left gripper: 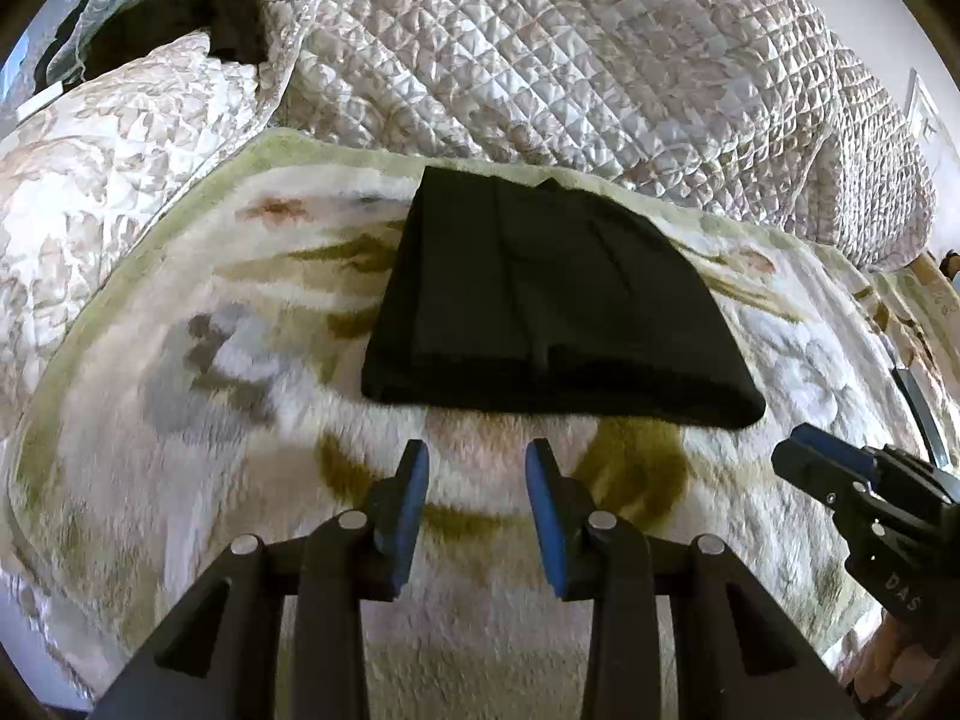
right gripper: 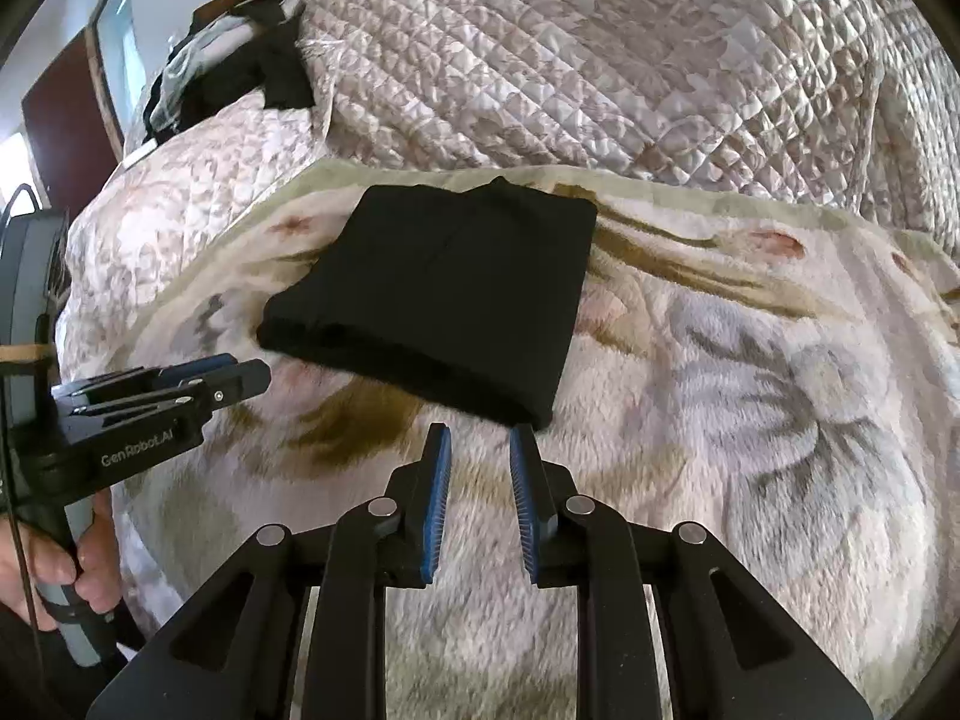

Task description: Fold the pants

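With both grippers, left gripper (left gripper: 477, 456) and right gripper (right gripper: 480, 441), hanging released and empty, you're facing the folded black pants (left gripper: 552, 300); consider squaring that near edge gently.

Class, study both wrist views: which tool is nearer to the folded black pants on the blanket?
Right, though only narrowly. The right tool sits open just short of the black pants' near right corner. The left tool is also open, slightly further back from their near folded edge. Neither touches them.

The black pants (left gripper: 540, 306) lie folded into a flat, compact rectangle on the fleece blanket (left gripper: 210, 420).
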`<state>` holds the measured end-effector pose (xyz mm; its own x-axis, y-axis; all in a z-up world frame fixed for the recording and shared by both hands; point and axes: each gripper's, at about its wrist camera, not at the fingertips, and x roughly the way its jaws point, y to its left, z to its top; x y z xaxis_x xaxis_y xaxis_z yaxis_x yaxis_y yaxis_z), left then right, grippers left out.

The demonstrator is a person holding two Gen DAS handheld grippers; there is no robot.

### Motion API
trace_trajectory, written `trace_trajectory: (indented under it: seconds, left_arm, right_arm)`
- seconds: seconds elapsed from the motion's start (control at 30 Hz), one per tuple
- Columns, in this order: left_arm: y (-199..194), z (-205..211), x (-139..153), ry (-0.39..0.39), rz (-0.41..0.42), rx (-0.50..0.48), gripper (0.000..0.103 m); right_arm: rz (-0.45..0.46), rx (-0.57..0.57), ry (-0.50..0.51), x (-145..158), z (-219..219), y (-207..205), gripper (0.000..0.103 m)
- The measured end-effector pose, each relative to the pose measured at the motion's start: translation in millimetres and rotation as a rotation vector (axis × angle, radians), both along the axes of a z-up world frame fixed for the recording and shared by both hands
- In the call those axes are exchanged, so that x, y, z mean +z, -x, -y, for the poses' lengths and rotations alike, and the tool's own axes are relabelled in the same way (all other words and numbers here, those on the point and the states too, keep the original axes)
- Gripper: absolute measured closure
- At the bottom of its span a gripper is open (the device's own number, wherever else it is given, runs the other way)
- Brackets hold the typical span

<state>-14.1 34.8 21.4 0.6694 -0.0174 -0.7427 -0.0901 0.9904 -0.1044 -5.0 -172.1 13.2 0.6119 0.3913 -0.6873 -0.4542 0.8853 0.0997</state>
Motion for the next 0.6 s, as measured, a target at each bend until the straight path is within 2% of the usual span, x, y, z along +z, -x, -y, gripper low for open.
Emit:
trace_trajectory:
  seconds: [0.13,0.23,0.33,0.43,0.53,0.6]
  left_arm:
    - [3.1,5.0,-7.3,-0.032,-0.02,-0.01,0.066]
    - [1.7,5.2,-9.4,-0.042,-0.02,-0.004,0.059]
    - [0.0,4.2,-12.3,-0.053,-0.02,0.004,0.054]
    - [-0.8,5.3,-16.2,-0.06,-0.021,0.001,0.049]
    - [-2.2,9.9,-18.3,-0.073,-0.017,-0.013,0.041]
    - [-2.3,11.8,-19.3,-0.082,-0.013,-0.014,0.039]
  right_arm:
    - [0.004,-0.007,0.024,-3.8,-0.1,1.7,0.075]
    - [-0.007,-0.015,0.035,-9.2,0.9,-2.1,0.071]
    - [-0.03,-0.03,0.035,-17.8,3.5,-6.5,0.051]
    - [-0.034,-0.032,0.048,-24.1,2.8,-8.5,0.05]
    - [-0.011,-0.02,0.074,-26.1,-2.6,-6.7,0.045]
    - [0.002,-0.019,0.085,-27.6,-4.1,-6.1,0.043]
